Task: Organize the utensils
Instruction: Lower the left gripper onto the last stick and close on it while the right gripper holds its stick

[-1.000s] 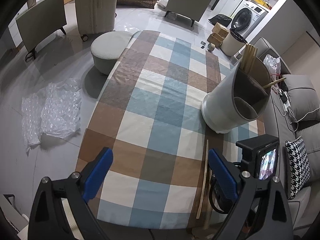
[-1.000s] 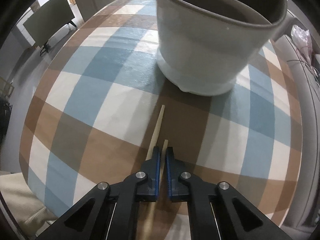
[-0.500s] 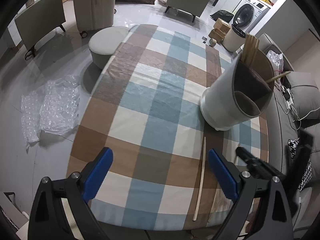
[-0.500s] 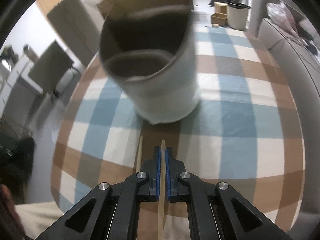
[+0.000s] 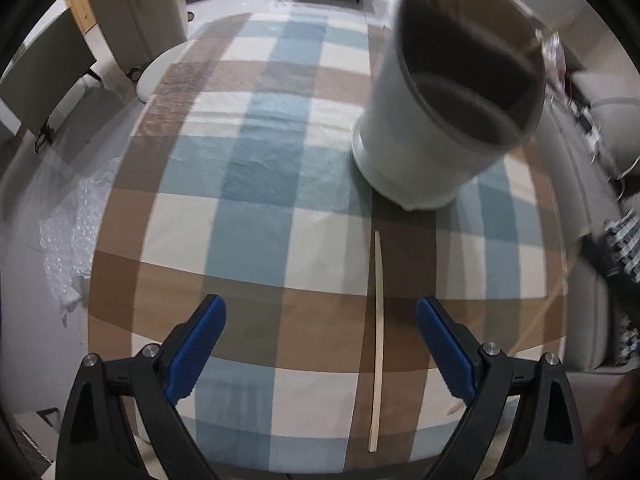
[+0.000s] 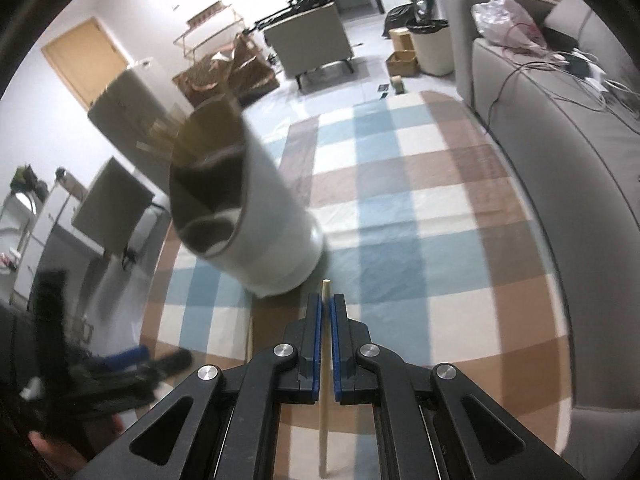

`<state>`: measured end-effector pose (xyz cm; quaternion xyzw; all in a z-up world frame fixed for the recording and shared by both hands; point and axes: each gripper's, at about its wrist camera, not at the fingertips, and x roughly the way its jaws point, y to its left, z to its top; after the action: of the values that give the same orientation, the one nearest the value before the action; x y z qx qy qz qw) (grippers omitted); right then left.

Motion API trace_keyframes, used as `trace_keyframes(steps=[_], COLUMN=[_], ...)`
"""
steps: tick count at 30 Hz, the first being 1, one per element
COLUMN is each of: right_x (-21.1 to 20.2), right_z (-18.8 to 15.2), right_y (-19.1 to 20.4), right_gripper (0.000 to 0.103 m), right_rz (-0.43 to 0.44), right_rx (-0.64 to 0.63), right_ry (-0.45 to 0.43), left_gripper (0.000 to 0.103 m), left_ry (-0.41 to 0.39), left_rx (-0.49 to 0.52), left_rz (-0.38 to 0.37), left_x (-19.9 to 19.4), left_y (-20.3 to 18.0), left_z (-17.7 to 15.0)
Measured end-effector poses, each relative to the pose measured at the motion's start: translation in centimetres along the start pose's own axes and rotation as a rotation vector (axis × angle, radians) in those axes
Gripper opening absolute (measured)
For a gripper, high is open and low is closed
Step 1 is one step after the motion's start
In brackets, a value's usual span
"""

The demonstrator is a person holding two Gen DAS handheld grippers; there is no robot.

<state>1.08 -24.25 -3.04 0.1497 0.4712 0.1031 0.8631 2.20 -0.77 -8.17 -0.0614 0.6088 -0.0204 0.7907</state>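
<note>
Right claw (image 6: pixel 325 308): blue pads together, clamped on a thin pale wooden chopstick (image 6: pixel 324 408). The stick runs lengthwise between the pads; its tip pokes out just past the fingertips, toward the base of the holder, w/ the rest trailing back under the claw. It's lifted clear of the tabletop.

Left claw (image 5: pixel 320 344): blue pads wide apart, nothing between them but cloth. It hangs over the near end of the tabletop, pointing steeply down.

A second pale wooden chopstick (image 5: pixel 377 320) lies flat on the blue, brown & white checked tablecloth (image 5: pixel 256 184), running near-to-far, closer to the left claw's right pad (image 5: pixel 444 348) than its left, not touching either. Its far tip stops just short of the holder.

Tall light-grey cylindrical utensil holder (image 5: pixel 440 120) w/ dark divided interior stands upright on the cloth, far right in the left wrist view. More pale sticks stand in its far compartment (image 6: pixel 168 136); blurred, so count unclear. The near compartments look dark; contents can't be told.

Grey sofa (image 6: pixel 560 152) runs along the right edge of the tabletop.
</note>
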Motion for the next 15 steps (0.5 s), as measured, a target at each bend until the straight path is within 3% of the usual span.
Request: trace_keyframes(steps=[5,9,15], right_x=[-1.9,-2.8,-3.6], right_z=[0.5,0.7,0.8], right_y=[-2.2,-3.1,-4.2], right_gripper=[0.003,0.003,0.003], right_rz=[0.012,0.021,0.037], right_rx=[0.034,0.039,0.059], right_ry=[-0.034,-0.050,-0.062], left_gripper=[0.093,0.083,0.080], left_ry=[0.042,0.058,0.040], left_rx=[0.032,0.031,0.031], left_rz=[0.030,0.048,0.085], left_x=[2.4,3.9,4.5], left_y=[-1.9,-2.5,-3.1], left_z=[-0.3,-0.5,-0.4])
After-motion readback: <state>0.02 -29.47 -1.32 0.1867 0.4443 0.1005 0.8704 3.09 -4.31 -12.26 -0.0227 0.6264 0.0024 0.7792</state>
